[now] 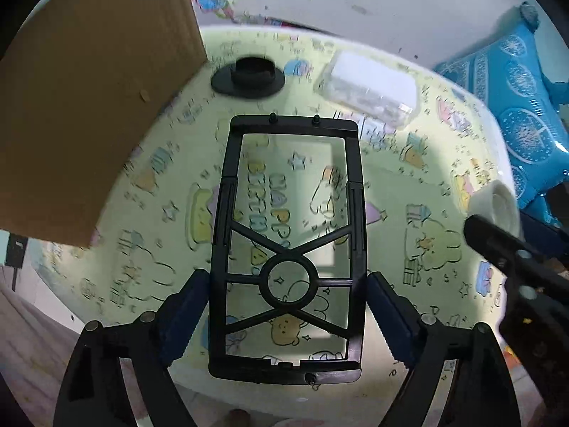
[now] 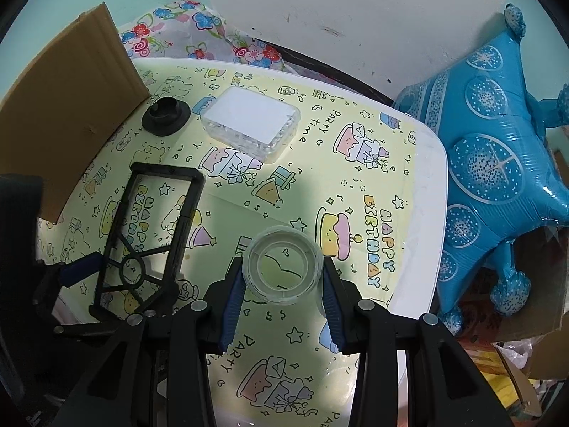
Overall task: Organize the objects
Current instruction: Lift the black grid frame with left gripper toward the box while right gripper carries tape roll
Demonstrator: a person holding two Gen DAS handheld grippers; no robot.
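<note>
Black frame (image 1: 288,249) raised above table; clear tape roll (image 2: 283,265) too.

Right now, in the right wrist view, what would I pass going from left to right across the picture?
Cardboard sheet → black rectangular plastic frame held in the left gripper → clear tape roll between the right gripper's fingers → blue star-shaped foil balloon.
</note>
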